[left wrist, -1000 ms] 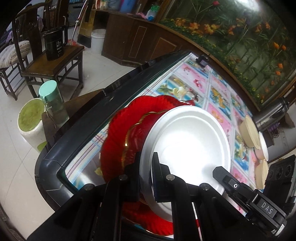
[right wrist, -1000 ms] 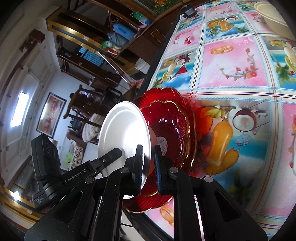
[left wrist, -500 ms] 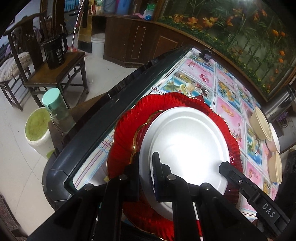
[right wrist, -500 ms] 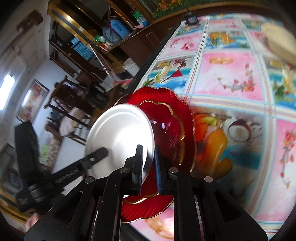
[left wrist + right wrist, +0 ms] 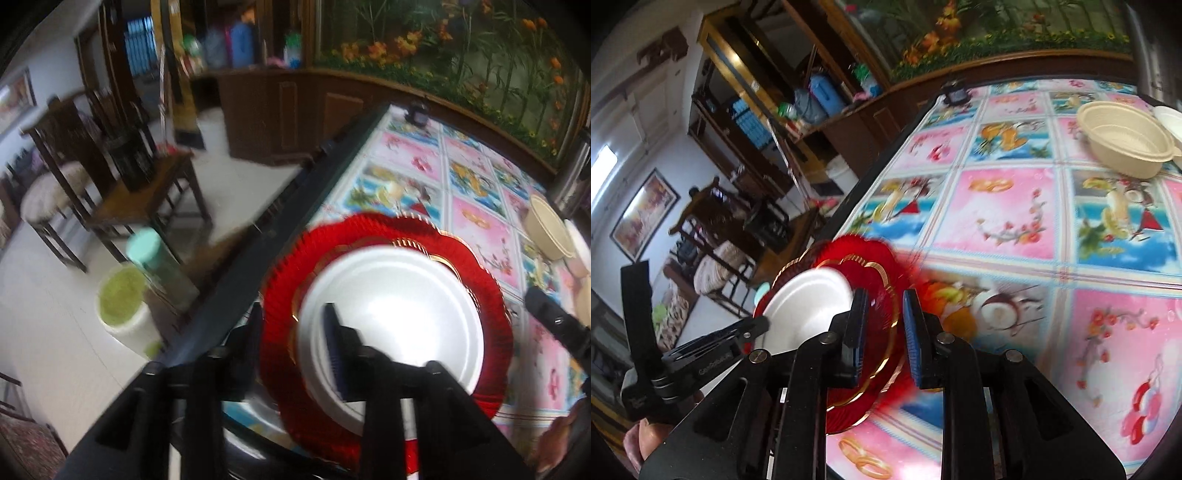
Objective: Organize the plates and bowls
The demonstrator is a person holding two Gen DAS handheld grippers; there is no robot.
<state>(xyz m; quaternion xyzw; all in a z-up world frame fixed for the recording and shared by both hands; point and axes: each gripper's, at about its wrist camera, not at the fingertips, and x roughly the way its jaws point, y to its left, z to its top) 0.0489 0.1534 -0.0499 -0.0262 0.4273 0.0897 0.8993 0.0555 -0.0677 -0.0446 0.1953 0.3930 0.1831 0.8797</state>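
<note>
A white plate (image 5: 399, 310) lies on a stack of red scalloped plates (image 5: 284, 295) with gold rims, at the near left corner of the table. My left gripper (image 5: 295, 339) has its jaws opening. One finger is outside the red rim and the other over the white plate, with the rims between them and untouched. In the right wrist view the white plate (image 5: 809, 302) sits just left of my right gripper (image 5: 885, 332). Its jaws are opening too, straddling the red plates' (image 5: 882, 273) rim without pressing on it.
Beige bowls (image 5: 1126, 140) and a white bowl (image 5: 1171, 122) stand at the far right of the flowered tablecloth. A small dark object (image 5: 955, 94) sits at the far edge. Left of the table's dark rim (image 5: 295, 206) are a green-topped bin (image 5: 122, 299), a mint-lidded bottle (image 5: 147, 251) and wooden chairs.
The white plate went from tilted to lying flat on the red plates. Both grippers, which were shut on its rim, have parted their jaws and drawn back a little.
</note>
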